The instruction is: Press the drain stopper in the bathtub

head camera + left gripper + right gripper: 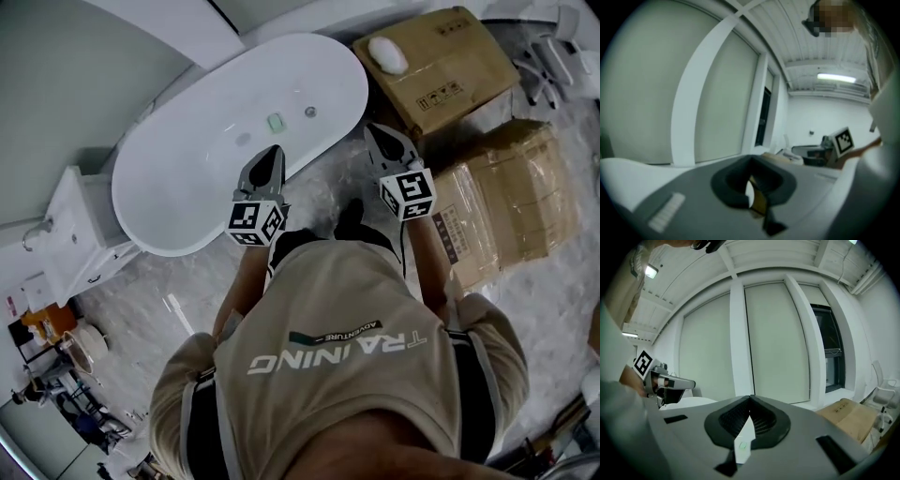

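Both pairs of jaws are closed with nothing held. The left gripper (751, 161) has its tips pressed together, and the right gripper (750, 399) shows the same, with only a thin sliver open behind the tips. That suits the job, I'd say, since a closed tip makes a firm point for pushing.

To the left of the bathtub (169, 187) a small white cabinet (80, 225) sits close against its end. The person stands at the tub's near side. The left gripper is held out over the near rim and aims forward rather than down, so its own view takes in the wall and ceiling, not the basin.

On the tub floor, beyond that gripper's tip, lies a small green square (275, 122). Just to its right is the round metal drain stopper (309, 112), untouched and well apart from either tip.

The right gripper hangs off the tub's right end, over the floor rather than the basin. It looks parked out of the way, which leaves the left one nearer to the stopper.

Right of the tub are cardboard boxes (441, 66), one of them with a white rounded object (386, 53) lying on top.

The press seems not yet begun; one tip has to tilt down into the basin first.
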`<state>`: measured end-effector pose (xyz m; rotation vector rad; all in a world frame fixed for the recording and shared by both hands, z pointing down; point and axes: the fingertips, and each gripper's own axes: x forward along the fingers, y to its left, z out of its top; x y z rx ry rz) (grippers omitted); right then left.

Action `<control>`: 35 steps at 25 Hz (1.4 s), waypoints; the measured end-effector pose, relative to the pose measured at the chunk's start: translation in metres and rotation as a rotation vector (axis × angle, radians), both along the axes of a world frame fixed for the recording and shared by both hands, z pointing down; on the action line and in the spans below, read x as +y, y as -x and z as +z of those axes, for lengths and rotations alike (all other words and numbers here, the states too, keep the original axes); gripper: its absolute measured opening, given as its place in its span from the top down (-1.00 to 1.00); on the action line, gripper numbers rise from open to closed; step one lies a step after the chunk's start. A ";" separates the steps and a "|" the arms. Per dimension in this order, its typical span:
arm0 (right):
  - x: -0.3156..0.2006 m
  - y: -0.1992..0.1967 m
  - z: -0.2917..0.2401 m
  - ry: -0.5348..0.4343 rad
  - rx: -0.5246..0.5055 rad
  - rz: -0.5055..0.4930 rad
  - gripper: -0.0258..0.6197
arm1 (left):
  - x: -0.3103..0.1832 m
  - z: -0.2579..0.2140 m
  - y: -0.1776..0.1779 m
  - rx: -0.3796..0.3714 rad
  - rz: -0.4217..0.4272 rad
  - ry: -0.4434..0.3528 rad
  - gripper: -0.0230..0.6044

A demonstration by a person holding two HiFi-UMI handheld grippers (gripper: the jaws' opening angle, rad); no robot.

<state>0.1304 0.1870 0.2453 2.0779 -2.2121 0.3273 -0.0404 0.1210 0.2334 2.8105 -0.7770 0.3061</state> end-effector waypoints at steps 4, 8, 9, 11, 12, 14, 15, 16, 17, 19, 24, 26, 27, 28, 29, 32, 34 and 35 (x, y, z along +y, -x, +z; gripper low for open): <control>-0.019 -0.014 0.005 -0.005 -0.059 -0.015 0.89 | -0.003 -0.006 -0.008 -0.032 -0.025 -0.018 0.92; -0.035 -0.011 0.024 0.026 -0.080 -0.061 0.89 | -0.020 -0.006 -0.007 -0.054 -0.067 -0.022 0.92; -0.038 -0.010 0.026 0.031 -0.083 -0.068 0.89 | -0.024 -0.006 -0.006 -0.058 -0.075 -0.023 0.92; -0.046 -0.008 0.026 0.036 -0.081 -0.081 0.89 | -0.033 -0.004 -0.005 -0.059 -0.089 -0.022 0.92; -0.049 -0.007 0.025 0.038 -0.077 -0.087 0.89 | -0.037 -0.003 -0.005 -0.056 -0.096 -0.017 0.92; -0.055 -0.008 0.023 0.043 -0.071 -0.096 0.89 | -0.046 0.002 -0.010 -0.046 -0.102 -0.008 0.92; -0.057 -0.010 0.023 0.045 -0.067 -0.101 0.89 | -0.050 0.004 -0.014 -0.039 -0.100 -0.006 0.92; -0.060 -0.012 0.023 0.047 -0.061 -0.105 0.89 | -0.055 0.007 -0.020 -0.030 -0.096 -0.004 0.92; -0.063 -0.014 0.022 0.049 -0.051 -0.109 0.89 | -0.061 0.009 -0.027 -0.020 -0.090 -0.002 0.92; -0.071 -0.019 0.020 0.056 -0.028 -0.114 0.89 | -0.074 0.011 -0.042 0.002 -0.069 0.001 0.92; -0.096 -0.024 0.017 0.103 0.008 -0.124 0.89 | -0.113 0.012 -0.073 0.041 -0.019 0.004 0.92; -0.110 -0.023 0.021 0.133 0.015 -0.129 0.89 | -0.130 0.011 -0.074 0.051 -0.018 0.010 0.92; -0.117 -0.024 0.023 0.146 0.016 -0.124 0.89 | -0.138 0.012 -0.073 0.053 -0.019 0.013 0.92; -0.125 -0.026 0.024 0.155 0.014 -0.115 0.89 | -0.146 0.013 -0.071 0.053 -0.021 0.016 0.92; -0.134 -0.028 0.024 0.161 0.013 -0.106 0.89 | -0.154 0.015 -0.069 0.049 -0.022 0.017 0.92; -0.162 -0.032 0.027 0.163 0.025 -0.094 0.89 | -0.180 0.023 -0.064 0.019 -0.022 0.014 0.92; -0.176 -0.033 0.031 0.169 0.032 -0.119 0.89 | -0.193 0.029 -0.063 -0.009 -0.039 0.020 0.92; -0.180 -0.033 0.034 0.177 0.032 -0.140 0.89 | -0.196 0.031 -0.061 -0.017 -0.053 0.024 0.92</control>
